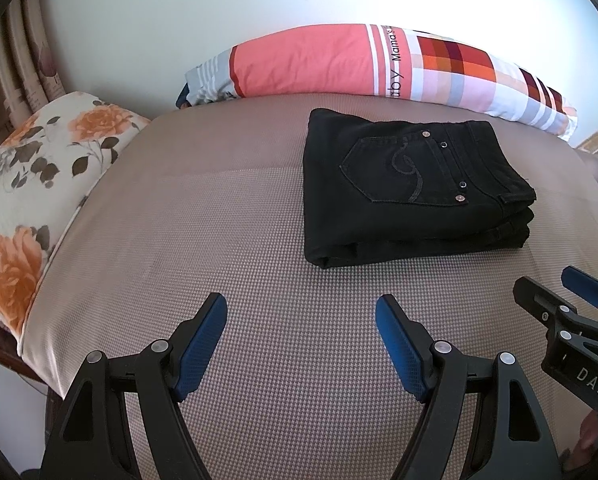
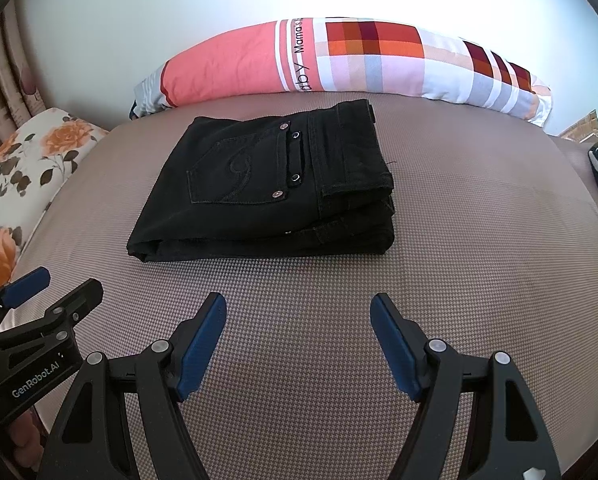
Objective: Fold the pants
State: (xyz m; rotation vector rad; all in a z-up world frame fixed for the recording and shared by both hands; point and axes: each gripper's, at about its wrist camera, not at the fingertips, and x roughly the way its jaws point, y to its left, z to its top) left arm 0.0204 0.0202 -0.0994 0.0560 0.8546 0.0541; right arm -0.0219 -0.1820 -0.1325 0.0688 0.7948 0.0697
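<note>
Pants: black pants (image 1: 411, 188) lie folded in a thick stack on the bed (image 1: 219, 240), beyond the fingers, back pocket up.
Long axis: across the bed, waistband end toward the right.
Left gripper (image 1: 301, 312): fingers (image 1: 203, 344) spread apart, nothing between them, short of the stack.
Right gripper (image 2: 298, 312): fingers (image 2: 395, 348) likewise apart and empty.
Behind: a striped pillow (image 2: 339, 60) along the wall; floral cushion (image 1: 31, 184) left.
</note>
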